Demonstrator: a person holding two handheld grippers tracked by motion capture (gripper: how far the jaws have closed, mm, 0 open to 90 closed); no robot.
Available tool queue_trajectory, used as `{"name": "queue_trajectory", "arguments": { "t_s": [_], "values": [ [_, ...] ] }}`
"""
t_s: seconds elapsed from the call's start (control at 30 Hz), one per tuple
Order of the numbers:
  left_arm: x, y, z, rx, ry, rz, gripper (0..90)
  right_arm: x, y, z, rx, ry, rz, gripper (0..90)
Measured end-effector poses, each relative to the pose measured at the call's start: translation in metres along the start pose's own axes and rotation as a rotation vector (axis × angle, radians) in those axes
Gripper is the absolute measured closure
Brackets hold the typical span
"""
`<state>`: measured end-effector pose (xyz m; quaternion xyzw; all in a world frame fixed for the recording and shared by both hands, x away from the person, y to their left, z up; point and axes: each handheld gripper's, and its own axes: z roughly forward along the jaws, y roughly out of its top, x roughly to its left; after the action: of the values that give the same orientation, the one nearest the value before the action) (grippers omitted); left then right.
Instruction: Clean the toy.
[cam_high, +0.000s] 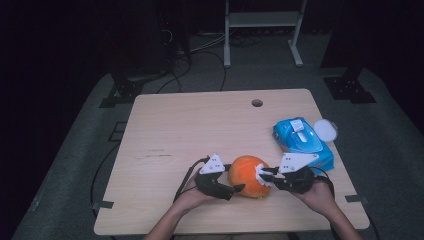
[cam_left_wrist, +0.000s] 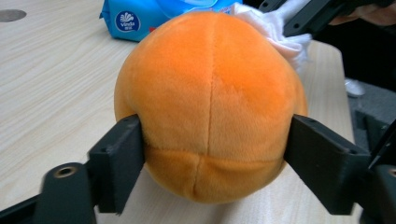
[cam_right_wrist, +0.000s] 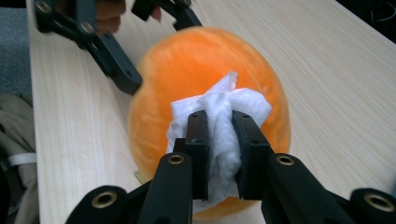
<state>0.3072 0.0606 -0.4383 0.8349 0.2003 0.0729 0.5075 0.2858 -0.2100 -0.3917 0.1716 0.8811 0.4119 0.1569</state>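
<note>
The right tool pinches a white wipe against the orange plush ball. The left tool straddles the ball, its jaws touching both flanks. The ball rests on the counter, near a blue wipes pack.

The orange plush ball sits on my table, near the front edge, a little right of the middle. It is round and soft, with a fine seam down its middle and a second seam low across it. A crumpled white wipe is pressed against its side that faces my right hand.
</note>
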Motion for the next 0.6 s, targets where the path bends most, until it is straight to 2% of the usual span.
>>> {"name": "queue_trajectory", "arguments": {
  "t_s": [0.07, 0.17, 0.23, 0.33, 0.37, 0.47, 0.6],
  "values": [
    [0.002, -0.001, -0.001, 0.0, 0.006, -0.018, 28.5, 0.006, 0.004, 0.002, -0.005, 0.006, -0.022, 77.0],
    [0.007, -0.003, -0.003, -0.003, 0.003, -0.041, 29.6, 0.013, 0.008, 0.005, -0.027, 0.065, -0.03, 76.9],
    [0.008, -0.005, -0.004, 0.0, 0.004, -0.039, 29.9, 0.017, 0.009, 0.008, -0.011, 0.059, -0.064, 76.9],
    [0.011, -0.006, -0.005, -0.006, 0.004, -0.054, 30.9, 0.01, 0.004, 0.006, -0.009, 0.067, -0.038, 77.0],
    [0.012, -0.007, -0.005, -0.007, 0.006, -0.057, 30.9, 0.006, 0.001, 0.005, -0.004, 0.054, -0.033, 77.0],
    [0.016, -0.009, -0.006, -0.006, 0.007, -0.078, 30.7, -0.007, -0.011, 0.001, 0.016, 0.019, 0.033, 77.0],
    [0.016, -0.008, -0.005, 0.001, -0.004, -0.077, 23.2, -0.014, -0.02, 0.003, 0.023, 0.031, 0.07, 77.0]
  ]
}}
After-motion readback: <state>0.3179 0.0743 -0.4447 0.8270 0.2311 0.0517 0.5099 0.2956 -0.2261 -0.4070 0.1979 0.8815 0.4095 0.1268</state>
